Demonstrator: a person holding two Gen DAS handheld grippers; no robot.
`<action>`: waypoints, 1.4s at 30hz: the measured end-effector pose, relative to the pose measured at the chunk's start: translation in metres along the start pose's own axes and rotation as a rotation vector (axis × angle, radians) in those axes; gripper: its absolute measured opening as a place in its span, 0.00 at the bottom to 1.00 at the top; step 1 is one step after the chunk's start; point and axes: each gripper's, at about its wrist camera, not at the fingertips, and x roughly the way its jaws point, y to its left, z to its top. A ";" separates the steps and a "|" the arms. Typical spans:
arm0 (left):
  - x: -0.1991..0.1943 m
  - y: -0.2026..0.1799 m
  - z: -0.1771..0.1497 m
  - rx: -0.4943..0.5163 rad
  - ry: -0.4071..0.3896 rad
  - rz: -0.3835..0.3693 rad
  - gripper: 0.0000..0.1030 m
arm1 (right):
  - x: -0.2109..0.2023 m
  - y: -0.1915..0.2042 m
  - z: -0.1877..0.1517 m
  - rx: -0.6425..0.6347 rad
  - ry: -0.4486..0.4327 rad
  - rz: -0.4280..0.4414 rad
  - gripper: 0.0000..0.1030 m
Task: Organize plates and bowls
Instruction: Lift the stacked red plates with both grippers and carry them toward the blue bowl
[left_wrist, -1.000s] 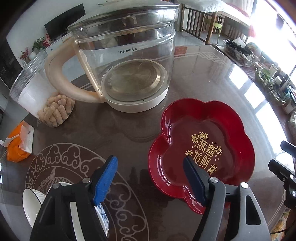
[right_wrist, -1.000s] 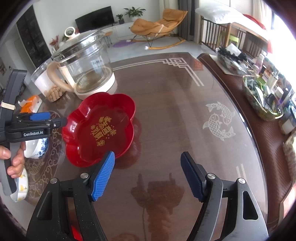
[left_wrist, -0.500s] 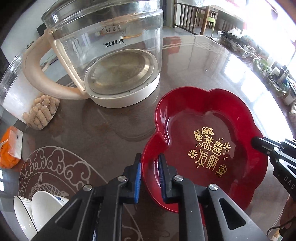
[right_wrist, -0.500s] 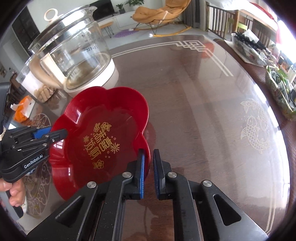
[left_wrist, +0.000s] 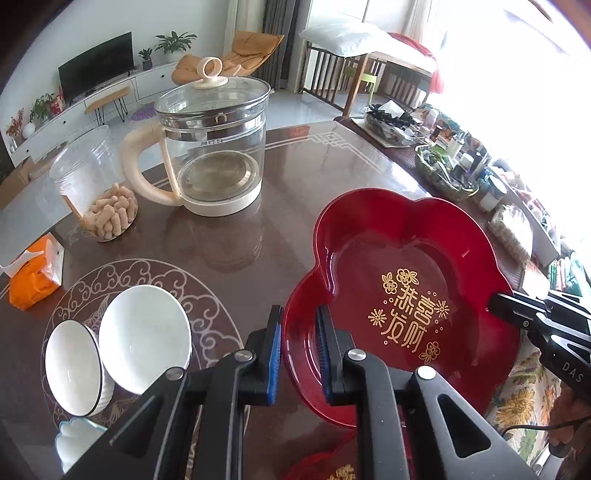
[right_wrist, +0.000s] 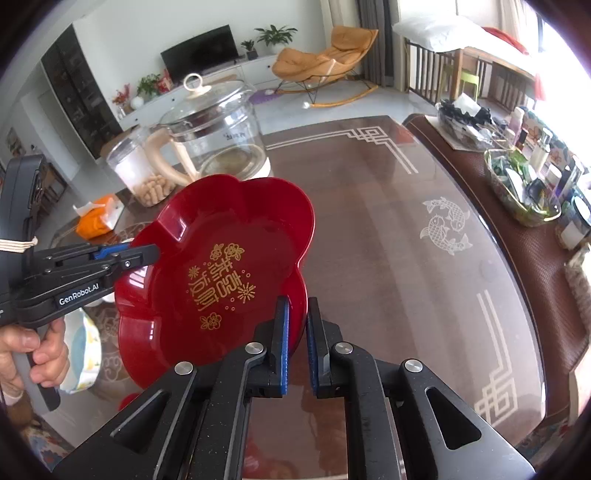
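A red flower-shaped plate (left_wrist: 406, 295) with gold characters hangs above the brown table, held at two opposite rims. My left gripper (left_wrist: 298, 314) is shut on its left rim, one blue pad inside and one outside. My right gripper (right_wrist: 296, 306) is shut on the near right rim of the plate (right_wrist: 221, 280), which tilts slightly. In the right wrist view the left gripper (right_wrist: 147, 254) bites the far-left rim, and a hand (right_wrist: 37, 354) holds its grip. Two white bowls (left_wrist: 144, 336) (left_wrist: 70, 365) lean together on the table at the lower left.
A glass kettle (left_wrist: 214, 147) with a cream handle stands at the back. Left of it are a clear jar of snacks (left_wrist: 99, 184) and an orange tissue pack (left_wrist: 33, 277). Baskets of bottles (right_wrist: 524, 188) line the table's right edge.
Both grippers went from open to shut on opposite rims of the red plate. They then rose with it, so the plate is off the table and the view is higher.
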 end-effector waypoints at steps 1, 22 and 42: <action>-0.011 -0.002 -0.009 0.008 -0.001 -0.006 0.16 | -0.014 0.009 -0.009 -0.001 -0.003 -0.001 0.11; -0.027 -0.002 -0.143 0.089 0.008 -0.014 0.17 | -0.044 0.080 -0.178 0.163 0.114 -0.007 0.15; 0.005 -0.008 -0.146 0.169 0.020 0.053 0.21 | -0.017 0.093 -0.200 0.161 0.133 -0.019 0.17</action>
